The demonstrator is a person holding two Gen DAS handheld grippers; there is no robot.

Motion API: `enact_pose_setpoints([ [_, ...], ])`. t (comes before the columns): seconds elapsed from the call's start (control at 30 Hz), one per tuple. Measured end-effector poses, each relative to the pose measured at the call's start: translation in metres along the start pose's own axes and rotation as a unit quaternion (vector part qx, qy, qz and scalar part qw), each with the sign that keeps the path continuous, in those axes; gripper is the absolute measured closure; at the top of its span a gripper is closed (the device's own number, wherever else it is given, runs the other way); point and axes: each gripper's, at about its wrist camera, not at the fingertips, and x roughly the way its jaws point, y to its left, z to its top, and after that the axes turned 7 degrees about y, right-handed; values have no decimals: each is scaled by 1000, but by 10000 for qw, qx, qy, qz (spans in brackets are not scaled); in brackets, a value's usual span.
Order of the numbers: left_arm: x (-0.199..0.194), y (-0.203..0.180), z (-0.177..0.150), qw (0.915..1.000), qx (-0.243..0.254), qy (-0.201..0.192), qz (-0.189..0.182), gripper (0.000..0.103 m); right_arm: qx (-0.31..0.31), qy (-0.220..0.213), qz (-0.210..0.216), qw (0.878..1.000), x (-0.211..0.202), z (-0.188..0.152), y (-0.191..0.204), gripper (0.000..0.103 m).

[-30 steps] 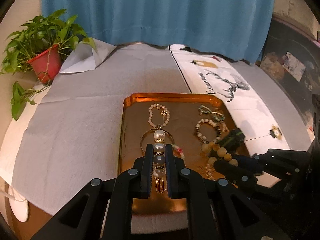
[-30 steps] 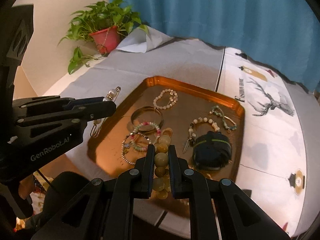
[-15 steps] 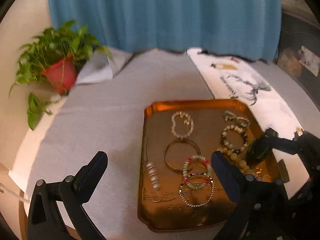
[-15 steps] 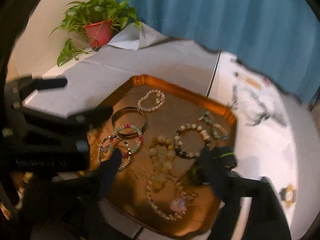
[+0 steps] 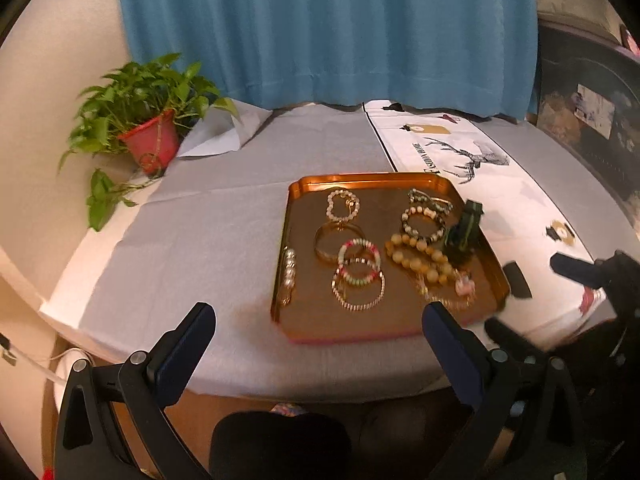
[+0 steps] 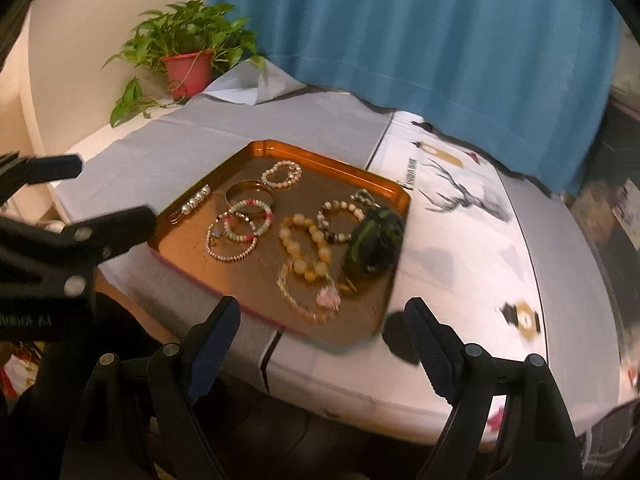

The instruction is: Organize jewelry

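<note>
A copper tray (image 5: 288,220) (image 6: 280,148) on the grey cloth holds several bracelets. A pearl pin (image 5: 288,274) (image 6: 192,204) lies along its left side. A big amber bead bracelet (image 5: 416,256) (image 6: 304,240) lies in the middle right, next to a dark green band (image 5: 464,228) (image 6: 374,240). My left gripper (image 5: 320,332) is open and empty, back from the tray's near edge. My right gripper (image 6: 324,324) is open and empty, over the near edge.
A potted plant (image 5: 148,120) (image 6: 188,52) stands at the far left by a blue curtain (image 5: 328,28). A white runner with a deer print (image 5: 468,160) (image 6: 460,192) lies right of the tray. The table's front edge is just below both grippers.
Both grippers opened and let go: the pearl pin and the amber bead bracelet now lie in the tray. Both grippers have pulled back toward the table's front edge.
</note>
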Motion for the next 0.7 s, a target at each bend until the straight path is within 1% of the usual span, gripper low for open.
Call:
enact_pose_setpoints([
  [0.13,-19,-4,-13,9998,8,-143,160,0,190,5,104,9998,-15,-10,-4,19],
  [0.33,-37,-4,-22,9993,-97,-262,244,0,254,-94,131,9995,-31,-18,-4,19],
  [0.47,-42,-5,-23,9991,-98,-308,280,0,314,-151,158,9993,-38,-20,-5,19],
  [0.7,-44,-9,-23,9993,-145,-289,190,0,290,-208,89,9993,-46,-23,-5,19],
])
